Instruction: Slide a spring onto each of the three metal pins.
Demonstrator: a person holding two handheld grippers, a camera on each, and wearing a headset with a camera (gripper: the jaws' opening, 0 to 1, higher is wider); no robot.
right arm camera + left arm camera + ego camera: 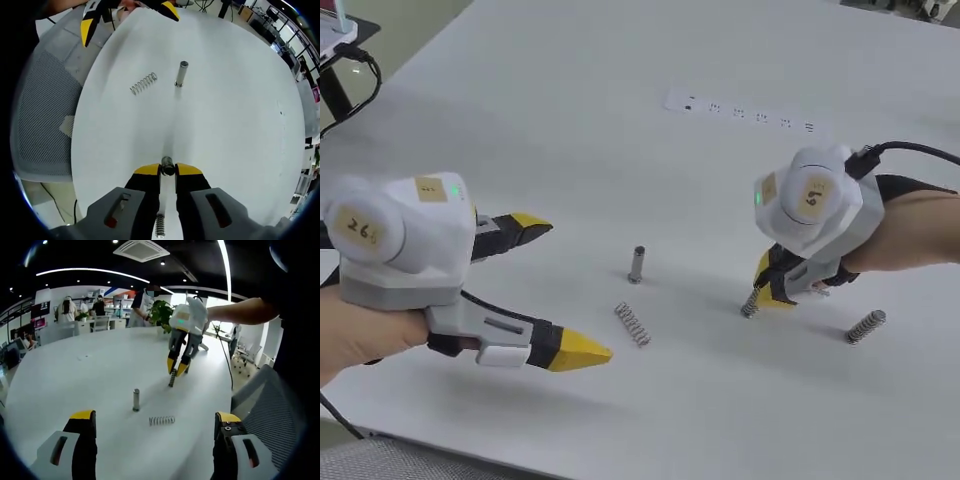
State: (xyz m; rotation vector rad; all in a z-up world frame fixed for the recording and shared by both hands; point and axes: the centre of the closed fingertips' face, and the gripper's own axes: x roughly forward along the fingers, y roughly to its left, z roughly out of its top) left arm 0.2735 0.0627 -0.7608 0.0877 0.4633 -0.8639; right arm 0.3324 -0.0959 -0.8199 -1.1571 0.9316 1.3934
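Springs on view number three. Held spring (pixel 752 303): pinched between the yellow tips of the right gripper (pixel 772 290), tilted, its lower end on or just above the white table (pixel 570 120). Whether a pin sits inside its coils cannot be told. Loose spring (pixel 632 324): lying flat at about 6 o'clock of the bare pin (pixel 636 265), near it but apart. Third spring (pixel 866 326): lying flat at about 4 o'clock of the right gripper, apart from it; contents likewise not determinable. Bare pin: standing upright with no spring on it, at 9 o'clock of the right gripper. Power strip (pixel 745 112): at 12 o'clock, well apart from the work.

Left gripper (pixel 560 288): jaws spread wide, holding nothing, aimed at the bare pin and loose spring from 9 o'clock.

Assessment: the step in hand appears to be seating the held spring. At least one pin is not yet sleeved, so the task is judged part done at most.

Recommendations:
- Bring the spring's bore in line with the pin's axis before lowering; a tilted coil is likely to catch on the pin's top edge.
- Grip lightly and near the spring's lower end, so the coils neither buckle nor close.
- The upright pin looks free-standing and liable to tip; the empty left gripper could steady it low on the shank.
- The loose spring will likely roll if nudged
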